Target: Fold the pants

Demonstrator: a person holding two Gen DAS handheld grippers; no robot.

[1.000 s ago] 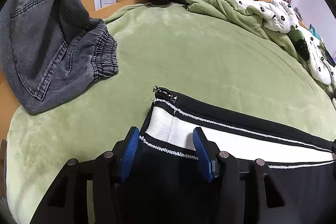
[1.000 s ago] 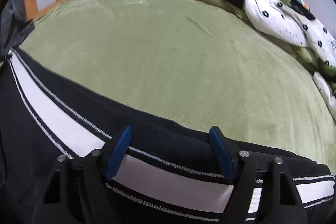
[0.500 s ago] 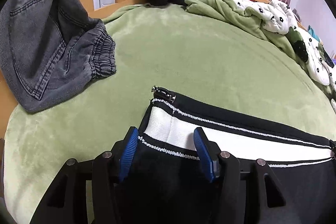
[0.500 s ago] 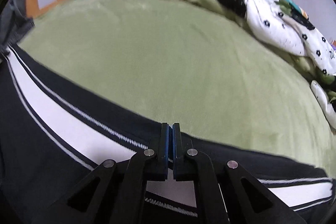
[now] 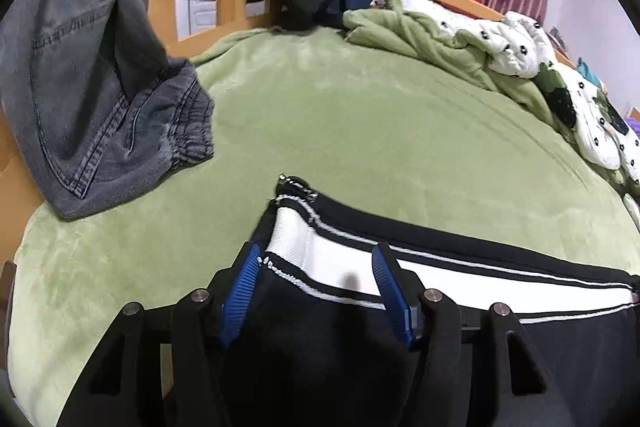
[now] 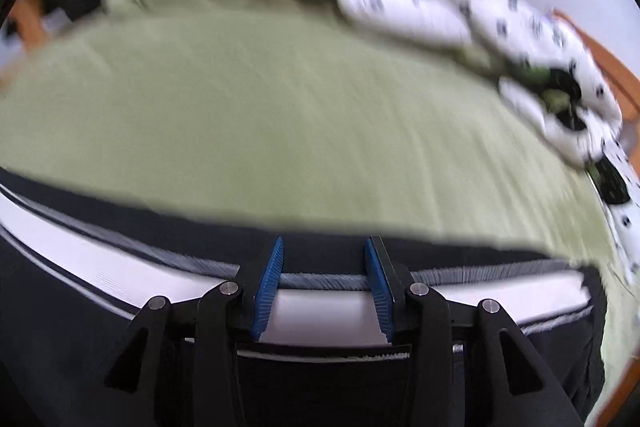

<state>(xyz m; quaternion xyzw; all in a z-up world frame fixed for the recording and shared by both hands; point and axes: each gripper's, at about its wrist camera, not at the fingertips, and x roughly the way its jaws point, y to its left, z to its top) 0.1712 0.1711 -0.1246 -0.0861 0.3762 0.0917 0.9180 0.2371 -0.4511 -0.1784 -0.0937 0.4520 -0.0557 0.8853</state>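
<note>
Opening fingers (image 5: 384, 279) over pants (image 5: 320, 243) cuff.

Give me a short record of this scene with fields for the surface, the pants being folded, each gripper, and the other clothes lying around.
surface: green bed cover
pants: black pants with a white side stripe, lying along the near edge
left gripper: jaws opening, straddling the striped end of the pants, pads not pressing
right gripper: jaws opening over the white stripe, view blurred
other clothes: grey jeans hanging at the left, their cuff on the cover; rumpled white spotted bedding at the far right
</note>
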